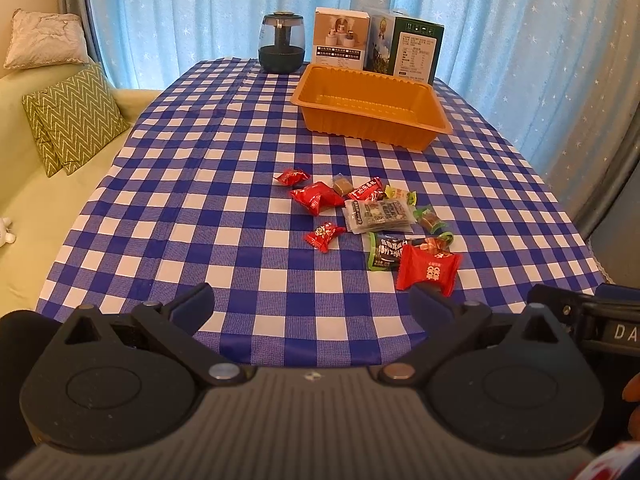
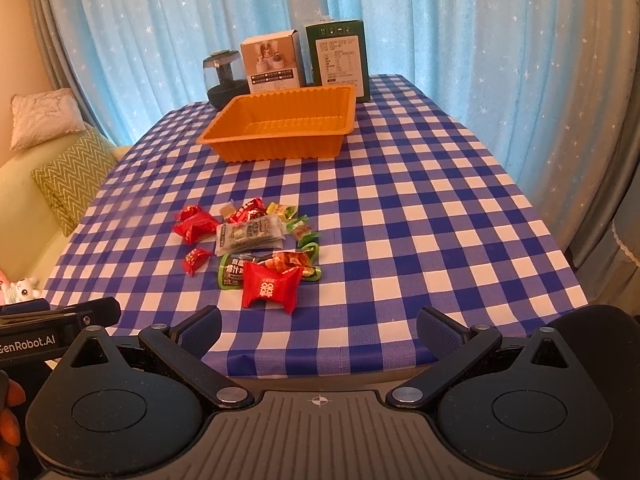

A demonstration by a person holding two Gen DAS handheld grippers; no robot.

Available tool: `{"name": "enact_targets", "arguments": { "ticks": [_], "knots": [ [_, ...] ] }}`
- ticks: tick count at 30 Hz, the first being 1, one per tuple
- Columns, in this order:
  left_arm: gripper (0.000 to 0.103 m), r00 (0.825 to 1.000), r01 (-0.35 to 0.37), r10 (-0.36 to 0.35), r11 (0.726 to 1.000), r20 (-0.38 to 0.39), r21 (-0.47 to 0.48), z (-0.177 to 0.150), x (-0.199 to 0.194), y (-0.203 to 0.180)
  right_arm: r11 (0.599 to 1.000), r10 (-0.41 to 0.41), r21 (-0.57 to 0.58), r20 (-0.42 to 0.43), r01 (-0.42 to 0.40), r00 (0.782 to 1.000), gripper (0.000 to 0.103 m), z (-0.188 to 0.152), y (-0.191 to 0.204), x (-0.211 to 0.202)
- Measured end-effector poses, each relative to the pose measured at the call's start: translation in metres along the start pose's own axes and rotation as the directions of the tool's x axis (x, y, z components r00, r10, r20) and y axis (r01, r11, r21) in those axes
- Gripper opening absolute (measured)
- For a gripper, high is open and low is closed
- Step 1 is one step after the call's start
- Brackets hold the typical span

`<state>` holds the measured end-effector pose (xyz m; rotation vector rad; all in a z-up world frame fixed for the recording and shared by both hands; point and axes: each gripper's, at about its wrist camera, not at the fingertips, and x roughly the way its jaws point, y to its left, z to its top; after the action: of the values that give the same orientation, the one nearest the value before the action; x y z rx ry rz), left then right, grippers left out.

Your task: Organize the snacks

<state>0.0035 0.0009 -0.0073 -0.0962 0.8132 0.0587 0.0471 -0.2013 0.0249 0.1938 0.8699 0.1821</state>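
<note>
Several wrapped snacks lie in a loose pile (image 1: 378,220) (image 2: 256,240) on the blue checked tablecloth. The nearest is a red packet (image 1: 430,270) (image 2: 270,286); a grey flat packet (image 1: 378,216) (image 2: 250,234) lies mid-pile. An empty orange tray (image 1: 372,106) (image 2: 280,126) stands farther back. My left gripper (image 1: 312,304) is open and empty at the near table edge, left of the red packet. My right gripper (image 2: 320,326) is open and empty, just right of the pile.
A dark glass jar (image 1: 282,42) (image 2: 226,76), a white box (image 1: 340,36) (image 2: 274,60) and a green box (image 1: 408,46) (image 2: 340,58) stand behind the tray by the blue curtain. A sofa with cushions (image 1: 72,116) (image 2: 68,176) is to the left.
</note>
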Motion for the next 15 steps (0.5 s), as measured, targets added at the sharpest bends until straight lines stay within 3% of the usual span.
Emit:
{"name": "enact_targets", "arguments": {
  "ticks": [15],
  "knots": [
    [0.103, 1.0, 0.001, -0.001, 1.0, 0.0, -0.002, -0.0005, -0.0002, -0.0005, 1.0, -0.004, 0.006, 0.001, 0.004, 1.0, 0.103, -0.001, -0.0008, 0.0]
  ]
}}
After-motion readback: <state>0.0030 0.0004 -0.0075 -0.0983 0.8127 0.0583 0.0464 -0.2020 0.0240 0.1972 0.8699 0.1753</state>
